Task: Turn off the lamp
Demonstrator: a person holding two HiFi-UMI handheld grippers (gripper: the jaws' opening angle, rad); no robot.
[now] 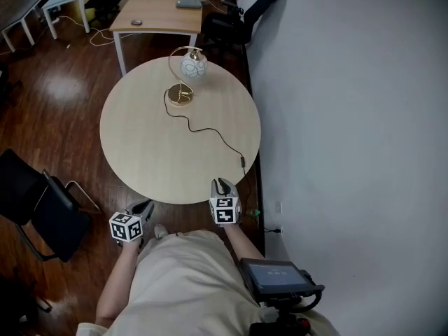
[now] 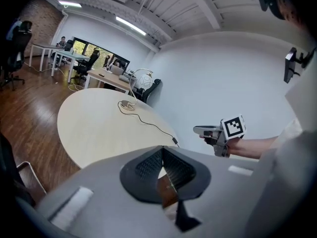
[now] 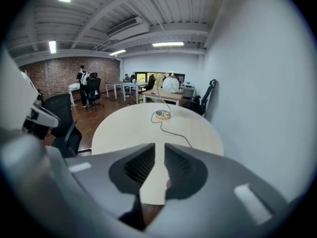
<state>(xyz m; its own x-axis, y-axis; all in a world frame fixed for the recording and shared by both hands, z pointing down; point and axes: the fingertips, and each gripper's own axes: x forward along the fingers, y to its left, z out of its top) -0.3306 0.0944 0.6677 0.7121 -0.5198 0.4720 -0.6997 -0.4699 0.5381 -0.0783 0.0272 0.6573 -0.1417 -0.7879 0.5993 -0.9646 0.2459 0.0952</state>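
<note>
The round table (image 1: 150, 152) carries the lamp (image 1: 189, 68) on its far side, with the gold base on the tabletop and the white globe hanging from a curved arm. At the table's near edge, well apart from the lamp, the right gripper (image 1: 222, 183) hangs over the rim with its jaws a narrow gap apart and empty. The left gripper (image 1: 143, 204) sits just off that edge, its jaws closed together on nothing. The lamp's black cord (image 1: 207, 130) trails across the table to a small inline switch (image 1: 242, 162) near the right gripper.
</note>
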